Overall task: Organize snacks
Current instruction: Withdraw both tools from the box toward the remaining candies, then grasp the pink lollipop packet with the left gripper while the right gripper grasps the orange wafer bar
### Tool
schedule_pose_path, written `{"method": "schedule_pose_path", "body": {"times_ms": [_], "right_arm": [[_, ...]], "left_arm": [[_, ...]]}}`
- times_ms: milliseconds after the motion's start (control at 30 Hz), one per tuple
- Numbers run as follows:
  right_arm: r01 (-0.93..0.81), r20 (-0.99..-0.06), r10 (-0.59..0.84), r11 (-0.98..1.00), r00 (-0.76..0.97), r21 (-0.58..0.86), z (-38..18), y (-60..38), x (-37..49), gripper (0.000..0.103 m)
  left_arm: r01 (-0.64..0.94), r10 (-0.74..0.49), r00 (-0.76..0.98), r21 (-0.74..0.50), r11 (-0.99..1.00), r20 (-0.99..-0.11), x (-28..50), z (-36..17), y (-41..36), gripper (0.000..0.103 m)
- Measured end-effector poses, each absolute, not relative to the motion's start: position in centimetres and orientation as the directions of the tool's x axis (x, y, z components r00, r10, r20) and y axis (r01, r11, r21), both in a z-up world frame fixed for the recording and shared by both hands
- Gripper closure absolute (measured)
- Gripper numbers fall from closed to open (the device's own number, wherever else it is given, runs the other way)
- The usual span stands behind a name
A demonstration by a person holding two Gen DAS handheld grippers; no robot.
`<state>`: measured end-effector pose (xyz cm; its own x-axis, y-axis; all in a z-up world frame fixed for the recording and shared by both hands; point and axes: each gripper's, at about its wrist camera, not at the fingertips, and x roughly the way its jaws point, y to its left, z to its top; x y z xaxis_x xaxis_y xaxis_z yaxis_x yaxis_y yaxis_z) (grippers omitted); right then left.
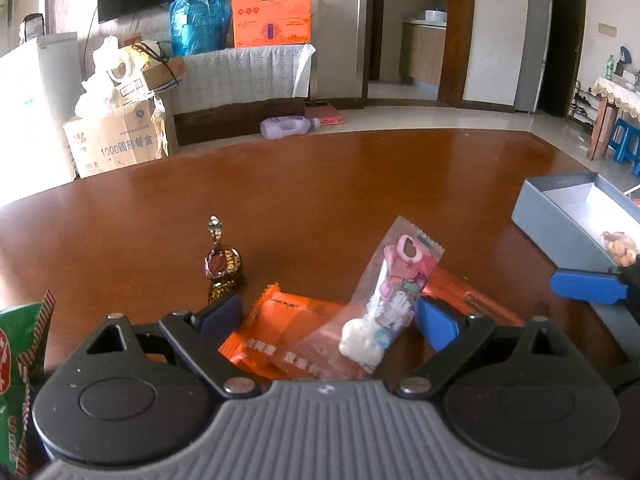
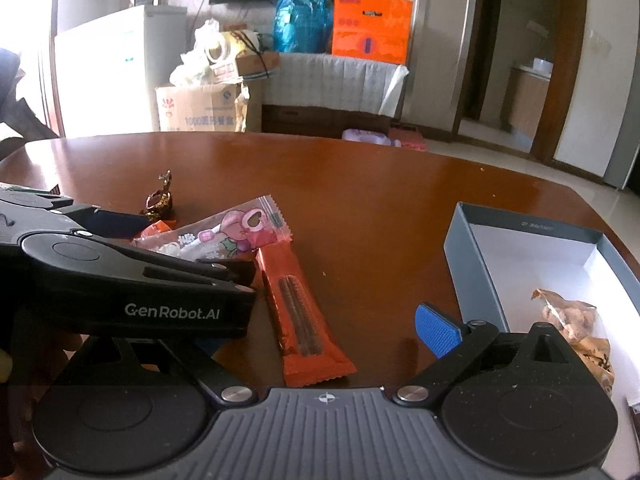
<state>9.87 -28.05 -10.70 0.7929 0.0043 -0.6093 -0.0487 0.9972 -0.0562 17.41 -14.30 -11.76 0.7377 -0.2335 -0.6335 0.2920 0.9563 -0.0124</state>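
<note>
My left gripper (image 1: 330, 316) is open, its blue fingers on either side of a pink cartoon candy packet (image 1: 386, 292) that leans up over an orange snack packet (image 1: 280, 332). A second orange packet (image 1: 472, 300) lies to the right; it also shows in the right wrist view (image 2: 304, 312). A brown wrapped chocolate (image 1: 222, 266) stands by the left finger. My right gripper (image 2: 320, 344) is open and empty above the table, left of the grey box (image 2: 472, 264). The box holds a tan snack bag (image 2: 576, 320). The left gripper body (image 2: 132, 280) hides my right gripper's left finger.
A green snack bag (image 1: 16, 364) lies at the left edge. The brown wooden table (image 1: 320, 184) stretches ahead. Behind it are a cardboard box (image 1: 116, 140), a white appliance (image 2: 116, 80), a covered cabinet with orange and blue bags, and a purple bottle (image 1: 288, 126) on the floor.
</note>
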Motion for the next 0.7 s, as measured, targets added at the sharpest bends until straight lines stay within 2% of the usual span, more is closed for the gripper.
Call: {"method": "schedule_pose_path", "body": {"times_ms": [133, 167, 200, 267, 333, 500, 567, 633, 700], "right_arm": [[-0.059, -0.606, 0.010, 0.996, 0.796, -0.060, -10.6, -28.0, 9.9, 0.007], [-0.060, -0.601, 0.008, 0.996, 0.799, -0.067, -10.5, -27.9, 9.8, 0.012], [-0.073, -0.595, 0.016, 0.995, 0.804, -0.073, -10.5, -27.9, 9.6, 0.023], [-0.102, -0.602, 0.073, 0.995, 0.795, -0.014, -10.5, -28.0, 9.6, 0.036], [-0.106, -0.601, 0.072, 0.994, 0.796, -0.022, -10.4, -27.7, 9.5, 0.037], [-0.147, -0.598, 0.111, 0.989, 0.794, -0.011, -10.1, -27.0, 9.1, 0.048], [-0.160, -0.598, 0.124, 0.987, 0.792, -0.008, -10.0, -26.8, 9.0, 0.051], [-0.178, -0.598, 0.137, 0.984, 0.790, -0.010, -10.0, -26.3, 8.8, 0.054], [-0.191, -0.601, 0.142, 0.982, 0.786, -0.018, -9.8, -26.2, 8.5, 0.053]], "left_arm": [[0.292, -0.232, 0.739, -0.010, 0.956, -0.633, 17.6, -11.9, -14.2, 0.009], [0.291, -0.233, 0.739, -0.012, 0.957, -0.632, 17.6, -11.8, -14.2, 0.012], [0.291, -0.237, 0.742, -0.016, 0.957, -0.627, 17.6, -11.7, -14.1, 0.015], [0.293, -0.248, 0.747, -0.028, 0.956, -0.617, 17.8, -11.6, -13.9, 0.022], [0.307, -0.260, 0.746, -0.030, 0.951, -0.613, 17.9, -11.5, -13.8, 0.028], [0.350, -0.303, 0.737, -0.041, 0.936, -0.604, 18.1, -11.4, -13.6, 0.043], [0.372, -0.324, 0.731, -0.047, 0.927, -0.601, 17.8, -11.5, -13.5, 0.055], [0.396, -0.345, 0.721, -0.052, 0.917, -0.601, 17.6, -11.5, -13.4, 0.062], [0.395, -0.342, 0.721, -0.048, 0.917, -0.603, 17.6, -11.4, -13.2, 0.069]]}}
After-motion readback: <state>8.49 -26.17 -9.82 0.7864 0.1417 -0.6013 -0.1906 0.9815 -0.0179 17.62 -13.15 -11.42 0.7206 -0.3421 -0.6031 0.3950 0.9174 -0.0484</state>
